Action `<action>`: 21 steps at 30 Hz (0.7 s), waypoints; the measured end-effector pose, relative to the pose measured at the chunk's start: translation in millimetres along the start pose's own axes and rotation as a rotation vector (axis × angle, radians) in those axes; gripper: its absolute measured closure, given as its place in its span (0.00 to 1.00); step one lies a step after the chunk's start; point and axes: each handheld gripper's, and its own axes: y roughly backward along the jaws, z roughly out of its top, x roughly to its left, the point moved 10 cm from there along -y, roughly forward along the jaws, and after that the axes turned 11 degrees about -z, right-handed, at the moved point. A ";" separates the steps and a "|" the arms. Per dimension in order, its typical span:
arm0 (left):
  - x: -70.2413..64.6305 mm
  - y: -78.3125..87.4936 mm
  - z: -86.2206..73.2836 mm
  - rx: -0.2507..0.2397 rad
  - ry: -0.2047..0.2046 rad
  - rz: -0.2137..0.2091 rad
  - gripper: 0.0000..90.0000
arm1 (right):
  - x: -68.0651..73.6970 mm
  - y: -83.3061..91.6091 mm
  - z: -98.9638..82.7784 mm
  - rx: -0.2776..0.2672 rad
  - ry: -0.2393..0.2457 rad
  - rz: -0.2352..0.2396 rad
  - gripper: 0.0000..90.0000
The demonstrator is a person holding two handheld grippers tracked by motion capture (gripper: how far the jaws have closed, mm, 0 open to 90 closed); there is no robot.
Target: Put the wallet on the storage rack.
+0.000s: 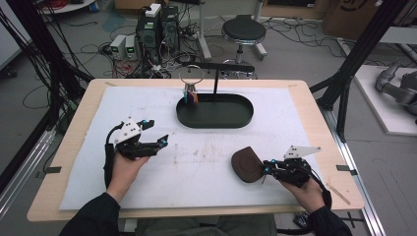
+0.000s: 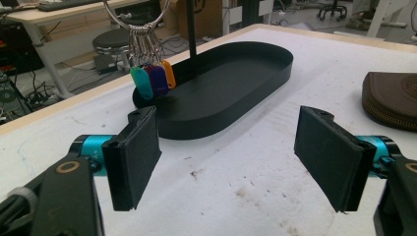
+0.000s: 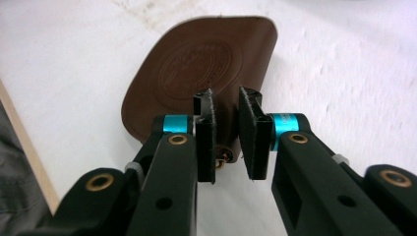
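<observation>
The right gripper (image 3: pixel 227 132) pinches the near edge of the brown leather pouch (image 3: pixel 201 73), which lies on the white mat (image 1: pixel 206 162) near the table's front right; the left gripper (image 2: pixel 231 157) hovers, jaws spread wide.

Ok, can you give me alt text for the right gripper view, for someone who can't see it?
Right gripper with its two black jaws nearly closed at the near edge of a brown leather pouch, a small gap between the pads; whether they pinch the zipper pull below cannot be told. The pouch, embossed with a round stamp, lies on the white table mat.
</observation>
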 end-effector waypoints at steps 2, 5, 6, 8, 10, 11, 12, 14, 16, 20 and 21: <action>-2.6 -2.0 0.9 -0.004 0.003 -0.008 0.28 | 2.7 0.4 6.8 -0.028 0.017 -0.002 0.90; -7.0 -5.5 2.2 -0.001 -0.005 -0.021 0.28 | 7.7 0.5 18.2 -0.071 0.043 -0.005 0.92; -8.6 -7.3 3.0 -0.002 -0.007 -0.025 0.28 | 9.4 0.4 20.8 -0.079 0.053 -0.003 0.92; -12.4 -11.2 3.8 0.003 -0.014 -0.041 0.28 | 13.9 -0.2 28.7 -0.107 0.075 -0.002 0.92; -15.7 -15.2 4.9 0.003 -0.014 -0.056 0.28 | 18.7 -0.8 33.7 -0.122 0.087 0.006 0.93; -17.6 -17.4 5.6 -0.001 -0.009 -0.067 0.28 | 20.7 -1.4 35.9 -0.129 0.095 0.008 0.93; -19.6 -19.7 6.0 -0.001 -0.007 -0.082 0.28 | 21.7 -1.9 37.4 -0.135 0.109 0.006 0.93; -24.5 -25.2 6.9 -0.002 0.006 -0.114 0.28 | 24.8 -1.9 39.9 -0.144 0.121 0.009 0.93; -29.9 -31.0 8.6 -0.004 0.024 -0.156 0.28 | 27.4 -1.4 41.6 -0.152 0.134 0.013 0.94; -45.0 -47.0 12.4 -0.004 0.070 -0.259 0.32 | 30.1 -0.3 43.4 -0.169 0.157 0.017 0.94; -48.8 -51.1 12.9 -0.003 0.077 -0.279 0.33 | 30.4 -0.2 43.5 -0.170 0.160 0.016 0.94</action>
